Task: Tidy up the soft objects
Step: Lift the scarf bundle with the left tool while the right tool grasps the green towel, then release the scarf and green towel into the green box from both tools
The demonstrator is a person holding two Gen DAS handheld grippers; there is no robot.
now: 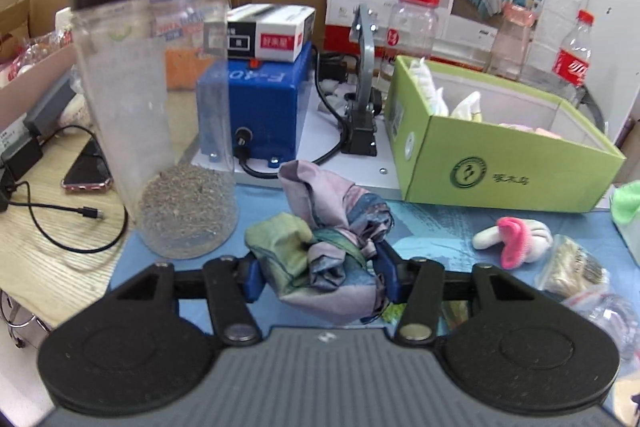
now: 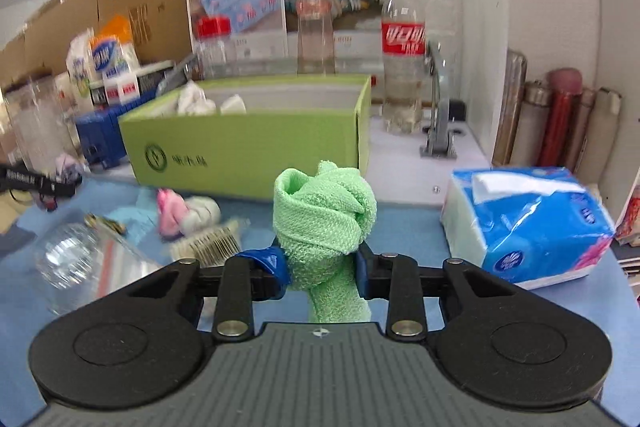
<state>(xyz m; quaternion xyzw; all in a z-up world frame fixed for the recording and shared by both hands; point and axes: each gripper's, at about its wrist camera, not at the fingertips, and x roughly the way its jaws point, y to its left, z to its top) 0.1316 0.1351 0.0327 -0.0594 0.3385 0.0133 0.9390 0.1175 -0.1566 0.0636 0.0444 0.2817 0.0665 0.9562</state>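
Grips are set on both sides! The left gripper pinches a crumpled pastel cloth between its blue pads, low over the blue mat. The right gripper squeezes a rolled green towel, standing upright, its long axis rising out of the fingers. The green box lies straight ahead of the right, up and to the right of the left. Right looks nearer, I'd say!
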